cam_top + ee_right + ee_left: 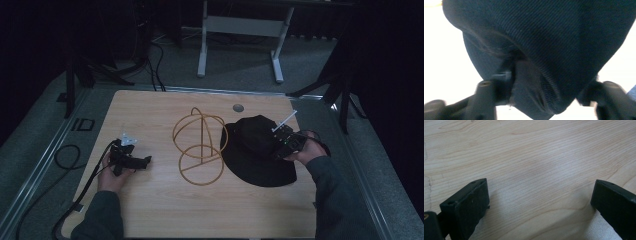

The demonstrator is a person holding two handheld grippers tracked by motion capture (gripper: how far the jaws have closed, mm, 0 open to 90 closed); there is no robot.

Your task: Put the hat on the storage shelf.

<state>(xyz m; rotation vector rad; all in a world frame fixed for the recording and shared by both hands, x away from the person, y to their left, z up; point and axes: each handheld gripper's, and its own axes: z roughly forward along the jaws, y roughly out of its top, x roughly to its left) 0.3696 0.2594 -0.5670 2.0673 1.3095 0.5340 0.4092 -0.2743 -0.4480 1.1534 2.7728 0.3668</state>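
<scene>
A black brimmed hat (250, 150) lies on the right half of the wooden table (150, 210), crown up. My right gripper (276, 140) reaches in from the right and is shut on the crown's side. In the right gripper view the dark twill of the hat (554, 37) bunches into a fold between the two jaws of the gripper (544, 97). A golden wire hat stand (200, 145) rests at mid-table, just left of the hat. My left gripper (143, 162) hovers low over bare wood at the left, open (540, 202), with nothing between its fingers.
A round grommet hole (238, 107) sits near the table's far edge. Cables (70, 155) trail off the left side onto the floor. A white desk frame (240, 30) stands beyond the table. Dark stand legs (345, 100) flank the far corners.
</scene>
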